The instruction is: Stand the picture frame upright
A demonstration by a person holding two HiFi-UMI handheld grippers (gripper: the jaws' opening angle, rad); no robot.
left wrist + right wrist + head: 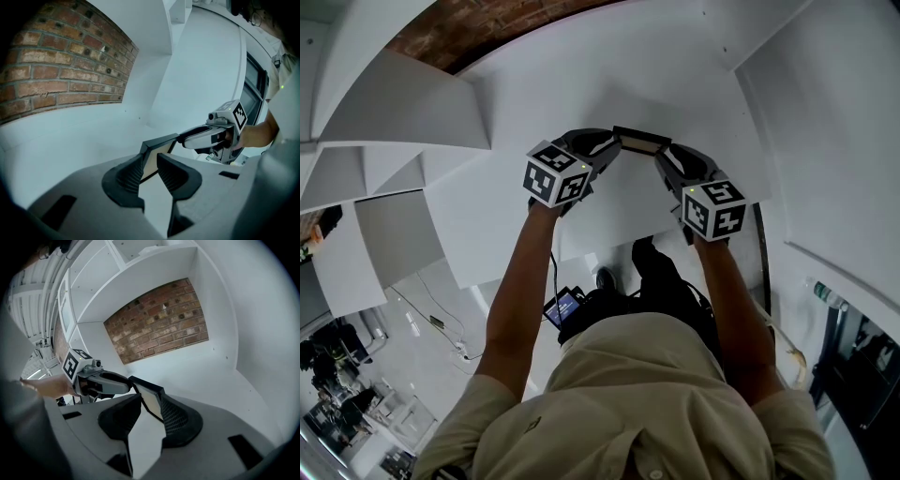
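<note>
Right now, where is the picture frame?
Centre of the head view: the picture frame is over the white shelf, its ends gripped by the left tool and the right tool.

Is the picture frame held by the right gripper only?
No: the left gripper view shows one end of the picture frame between the left gripper's own jaws, with the right gripper at the far end.

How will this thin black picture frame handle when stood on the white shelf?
Probably stiff: the thin black picture frame spans straight between the left hand-held gripper and right hand-held gripper without sagging. Likely light, held by its ends alone. Its narrow edge suggests easy tipping on the white shelf.
</note>
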